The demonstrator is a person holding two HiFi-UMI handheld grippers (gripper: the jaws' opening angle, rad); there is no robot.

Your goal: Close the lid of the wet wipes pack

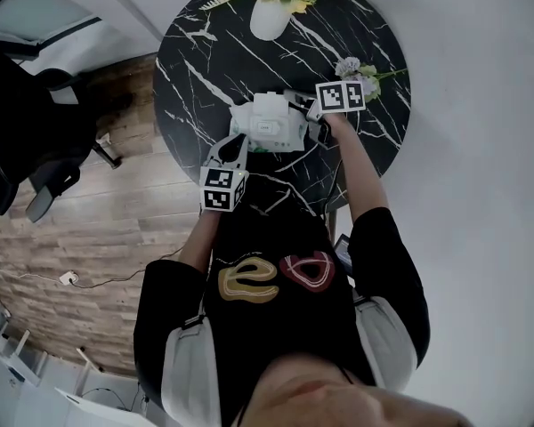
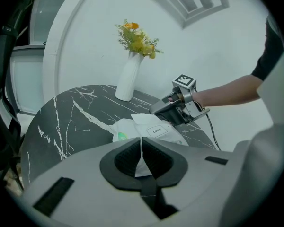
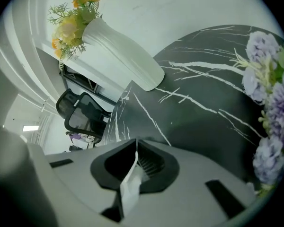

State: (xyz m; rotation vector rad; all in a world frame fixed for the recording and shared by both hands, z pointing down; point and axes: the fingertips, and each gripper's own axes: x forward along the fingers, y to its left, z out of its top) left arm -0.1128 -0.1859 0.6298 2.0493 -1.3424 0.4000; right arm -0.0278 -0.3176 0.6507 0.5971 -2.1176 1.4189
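A: Any print?
B: "OPEN" label (image 2: pixel 156 130) is showing on the wet wipes pack (image 2: pixel 132 126), which is lying on the marble table (image 2: pixel 71 117).
A: Grippers?
B: Left gripper (image 2: pixel 142 144) is pinching the pack's near edge; right gripper (image 3: pixel 136 149) is pinching a white sheet (image 3: pixel 128 188).

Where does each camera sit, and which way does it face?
Head view: on the person's head, facing down at the table; torso, left gripper and right gripper show.
Left gripper view: on the left gripper, facing over the wipes pack toward the vase; its jaws and right forearm show.
Right gripper view: on the right gripper, facing the vase; its jaws show.
Shared: the vase.
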